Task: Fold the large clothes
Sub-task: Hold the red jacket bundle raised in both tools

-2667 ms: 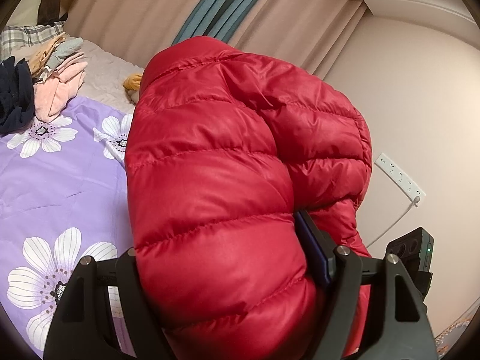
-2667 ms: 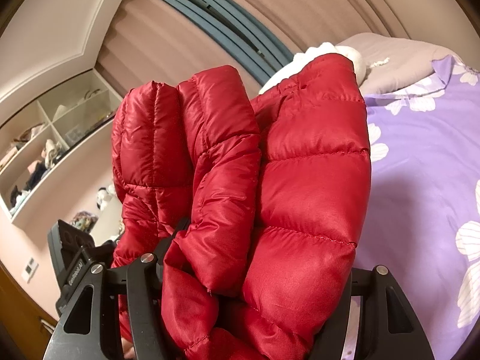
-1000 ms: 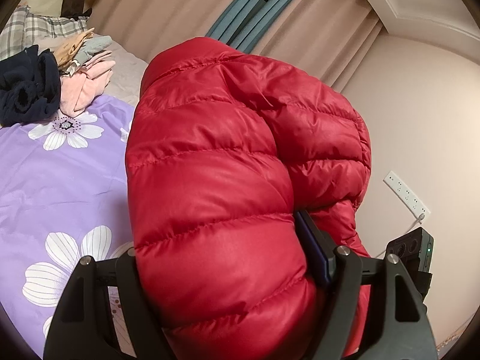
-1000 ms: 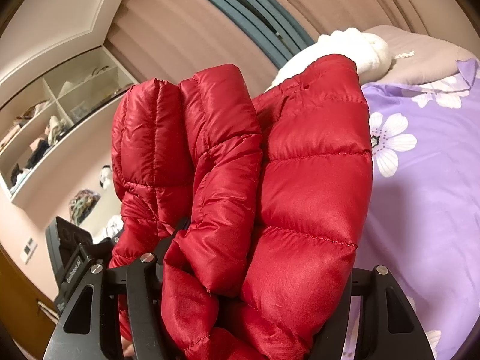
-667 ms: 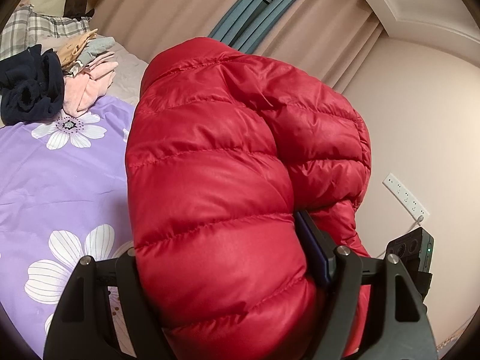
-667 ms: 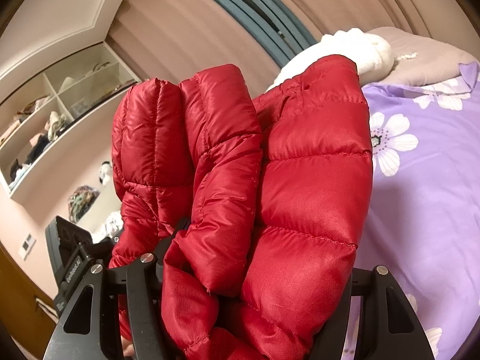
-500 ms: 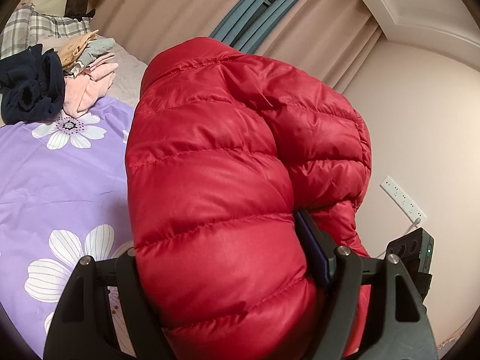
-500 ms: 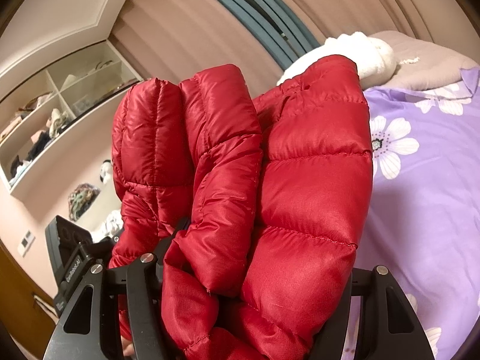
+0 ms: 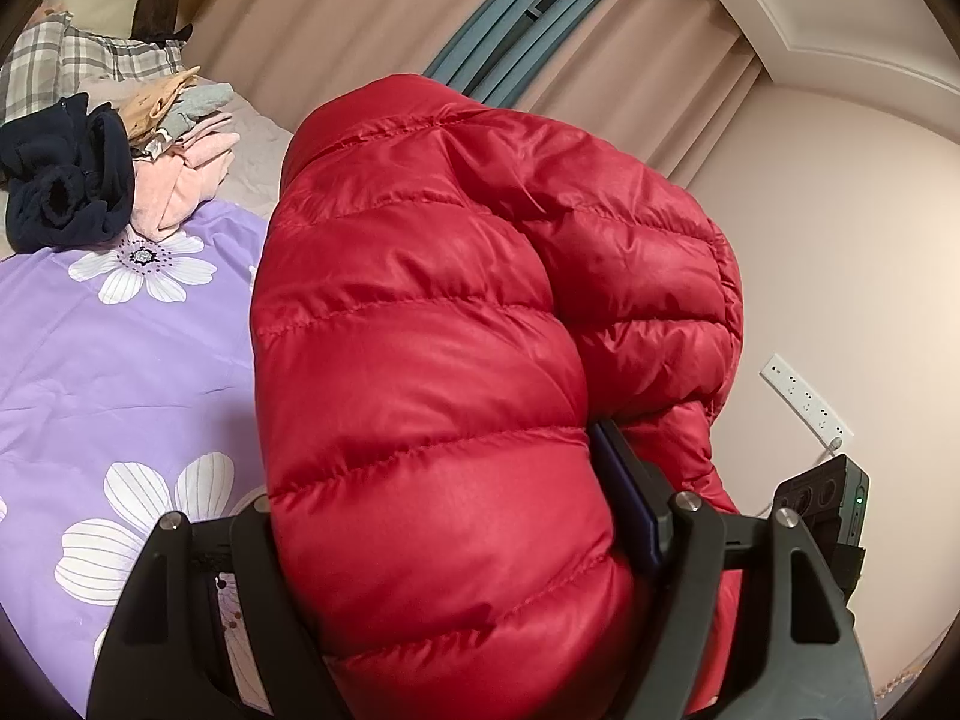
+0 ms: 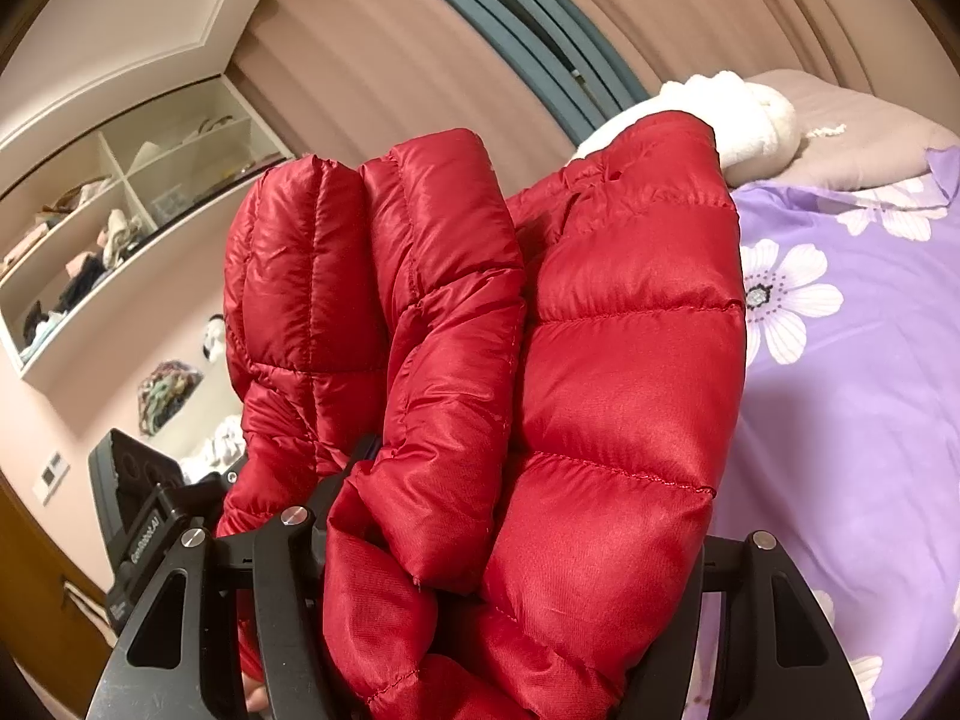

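One bed spread with a smooth purple sheet printed with white flowers (image 9: 120, 372) fills the lower part of both views. Above it is one red quilted down jacket (image 9: 444, 372), glossy and puffy with stitched horizontal channels, bunched into a thick roll and held up in the air between the two tools. The left gripper (image 9: 444, 546), black and two-fingered, is clamped on one end of the roll, its jaws spread wide by the padding. The right gripper (image 10: 498, 564) squeezes the other end, where three puffed folds stand side by side. One heap of soft clothes (image 9: 114, 168), dark navy, pink, tan and grey, lies at the far side of the bed, with one fluffy white bundle (image 10: 744, 126) near the pillow end. Compared with a second ago, the jacket sits the same in both grips; only the background has shifted slightly.
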`<state>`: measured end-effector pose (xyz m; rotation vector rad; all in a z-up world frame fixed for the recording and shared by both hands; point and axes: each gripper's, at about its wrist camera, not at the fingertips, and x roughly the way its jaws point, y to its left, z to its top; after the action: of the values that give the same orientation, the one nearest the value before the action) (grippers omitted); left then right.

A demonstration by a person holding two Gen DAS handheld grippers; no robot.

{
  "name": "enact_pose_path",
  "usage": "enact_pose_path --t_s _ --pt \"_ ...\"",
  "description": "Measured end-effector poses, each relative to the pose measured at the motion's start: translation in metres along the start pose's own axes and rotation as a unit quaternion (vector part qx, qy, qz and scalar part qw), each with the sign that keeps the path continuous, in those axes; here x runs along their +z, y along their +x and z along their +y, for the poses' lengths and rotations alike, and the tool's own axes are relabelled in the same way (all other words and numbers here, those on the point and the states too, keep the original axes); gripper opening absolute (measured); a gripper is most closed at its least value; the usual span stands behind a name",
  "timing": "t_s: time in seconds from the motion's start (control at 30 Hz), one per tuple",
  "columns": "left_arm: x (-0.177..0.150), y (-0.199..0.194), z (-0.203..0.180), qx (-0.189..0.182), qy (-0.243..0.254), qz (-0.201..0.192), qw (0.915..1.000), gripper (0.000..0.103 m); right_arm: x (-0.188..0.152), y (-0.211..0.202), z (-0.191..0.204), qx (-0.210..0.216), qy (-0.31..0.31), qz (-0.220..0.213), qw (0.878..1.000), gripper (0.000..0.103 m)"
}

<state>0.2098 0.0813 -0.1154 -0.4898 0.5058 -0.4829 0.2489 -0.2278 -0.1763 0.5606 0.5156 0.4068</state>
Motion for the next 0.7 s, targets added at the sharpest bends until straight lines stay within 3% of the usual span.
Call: enact_pose_path --t_s 0.7 --pt "-0.0007 -0.0004 0.0028 0.001 0.006 -0.007 1.0000 0.077 0.0016 0.0014 -0.0010 0.003 -0.009 0.003 1.000 0.065"
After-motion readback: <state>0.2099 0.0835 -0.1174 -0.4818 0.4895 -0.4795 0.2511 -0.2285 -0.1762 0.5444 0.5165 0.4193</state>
